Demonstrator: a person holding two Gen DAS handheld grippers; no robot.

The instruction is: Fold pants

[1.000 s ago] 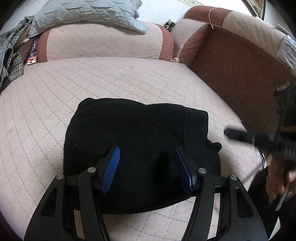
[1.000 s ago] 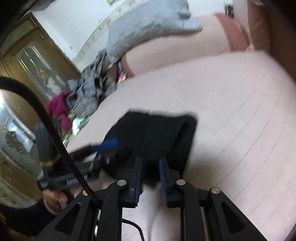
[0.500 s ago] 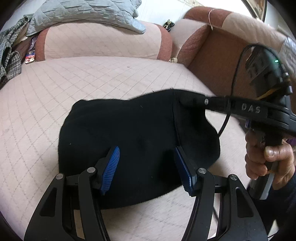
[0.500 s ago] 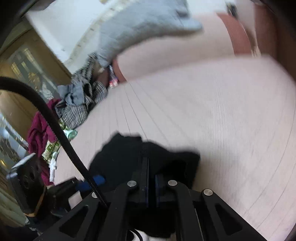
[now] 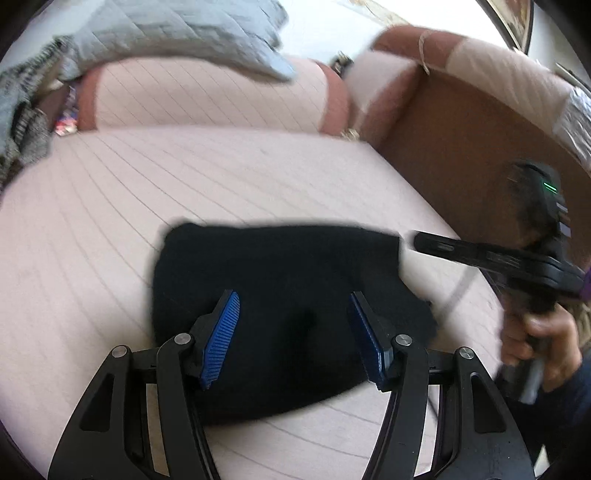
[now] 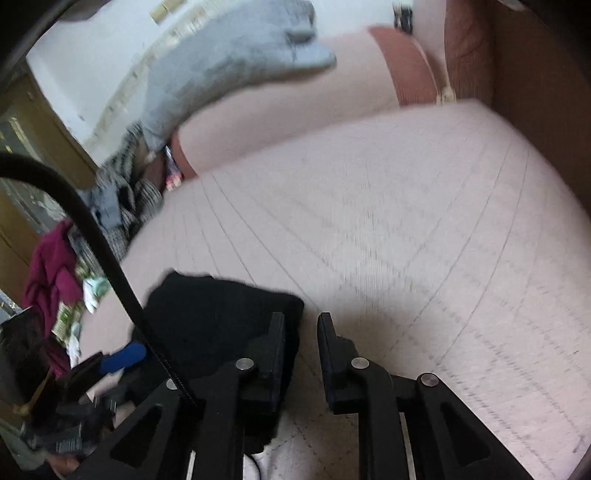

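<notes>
The black pants (image 5: 280, 306) lie folded into a compact bundle on the pink quilted sofa seat (image 5: 147, 192), near its front edge; the left gripper (image 5: 293, 334) hovers over the bundle's near half with its blue pads (image 5: 221, 336) spread wide and nothing between them. The right gripper (image 6: 301, 332) sits at the bundle's right edge, its jaws parted by a narrow gap and empty, the left finger over the black cloth and the right finger over bare seat; in the left wrist view it shows as a dark body gripped by the person's hand (image 5: 535, 339). A grey quilted cushion (image 5: 177, 33) rests on the backrest behind, and a heap of clothes (image 6: 110, 206) lies off the seat's left end.
</notes>
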